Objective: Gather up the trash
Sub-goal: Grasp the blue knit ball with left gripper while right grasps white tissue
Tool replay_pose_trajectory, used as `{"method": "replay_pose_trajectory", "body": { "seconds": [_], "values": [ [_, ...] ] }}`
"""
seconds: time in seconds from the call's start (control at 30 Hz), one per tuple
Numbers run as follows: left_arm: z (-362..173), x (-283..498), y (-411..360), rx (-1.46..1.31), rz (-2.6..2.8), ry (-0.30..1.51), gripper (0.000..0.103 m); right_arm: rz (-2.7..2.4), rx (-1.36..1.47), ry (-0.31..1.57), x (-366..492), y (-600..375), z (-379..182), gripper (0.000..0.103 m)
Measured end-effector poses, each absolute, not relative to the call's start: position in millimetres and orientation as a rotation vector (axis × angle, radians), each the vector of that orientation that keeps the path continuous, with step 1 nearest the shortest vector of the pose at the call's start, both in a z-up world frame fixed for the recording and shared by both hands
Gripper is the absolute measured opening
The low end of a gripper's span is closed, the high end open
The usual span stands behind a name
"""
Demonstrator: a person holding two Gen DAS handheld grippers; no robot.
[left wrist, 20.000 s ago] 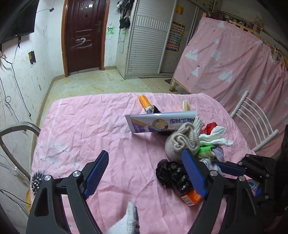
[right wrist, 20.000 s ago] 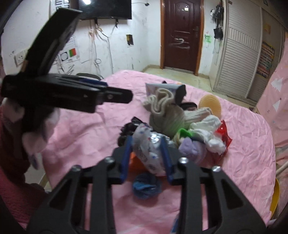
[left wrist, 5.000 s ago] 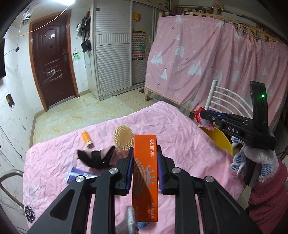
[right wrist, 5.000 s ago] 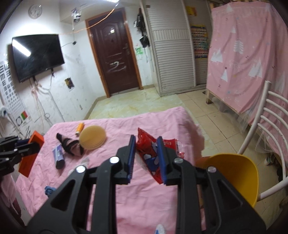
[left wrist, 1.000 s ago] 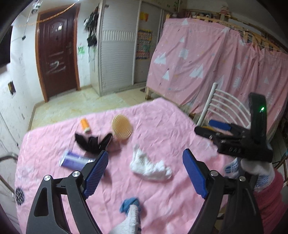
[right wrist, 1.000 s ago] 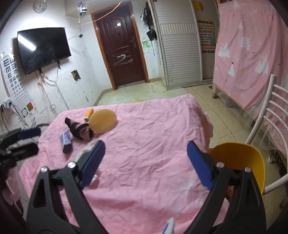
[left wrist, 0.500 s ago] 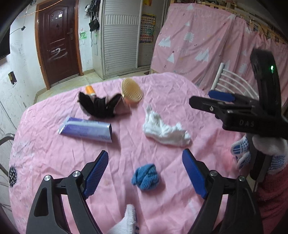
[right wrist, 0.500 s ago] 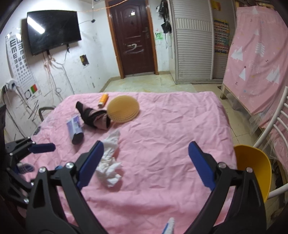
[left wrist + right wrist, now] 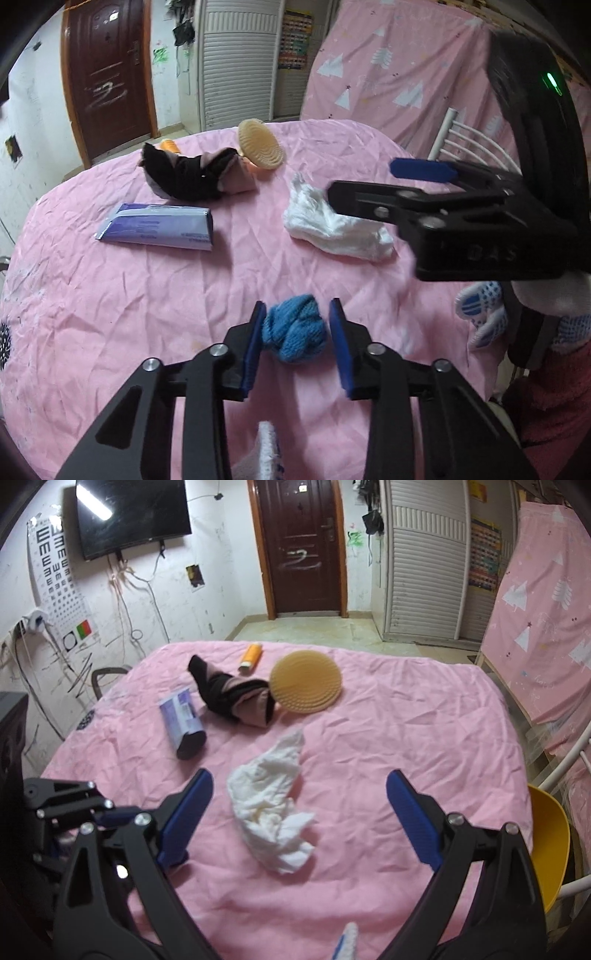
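left gripper (image 9: 297, 341) has dropped and narrowed from wide open onto the blue knit wad (image 9: 294, 332) at the near table edge, pads flanking it, not clearly clamped, so pickup is starting; right gripper (image 9: 299, 812) wide apart over white tissue (image 9: 275, 812)

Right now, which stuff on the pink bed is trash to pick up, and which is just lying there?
Likely trash:
- blue knitted wad, between the left tongs
- crumpled white tissue, in front of the open right tongs

Probably just lying about:
- purple box
- black and pink sock
- round yellow brush
- orange bottle
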State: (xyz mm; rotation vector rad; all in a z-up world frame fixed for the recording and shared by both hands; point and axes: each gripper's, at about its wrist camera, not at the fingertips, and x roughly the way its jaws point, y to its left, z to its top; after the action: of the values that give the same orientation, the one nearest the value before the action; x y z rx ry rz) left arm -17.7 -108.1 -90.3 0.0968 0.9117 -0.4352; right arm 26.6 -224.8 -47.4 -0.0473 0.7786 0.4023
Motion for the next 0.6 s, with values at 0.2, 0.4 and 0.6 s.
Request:
{"method": "replay_pose_trajectory", "body": {
  "seconds": [0.2,0.4,0.6],
  "values": [
    [-89.9,-18.9,-100.2,0.057,-0.441,0.908,0.018,0.415,-0.076,0.806,29.1,-210.6,-54.4,0.091],
    [-86.9,-21.1,-90.1,0.035,-0.43,0.899,0.018,0.414,-0.099,0.831,32.3,-204.0,-59.8,0.083],
    [-79.1,-21.8,-79.0,0.018,-0.411,0.875,0.018,0.433,-0.141,0.89,36.5,-195.4,-71.2,0.048]
  ]
}}
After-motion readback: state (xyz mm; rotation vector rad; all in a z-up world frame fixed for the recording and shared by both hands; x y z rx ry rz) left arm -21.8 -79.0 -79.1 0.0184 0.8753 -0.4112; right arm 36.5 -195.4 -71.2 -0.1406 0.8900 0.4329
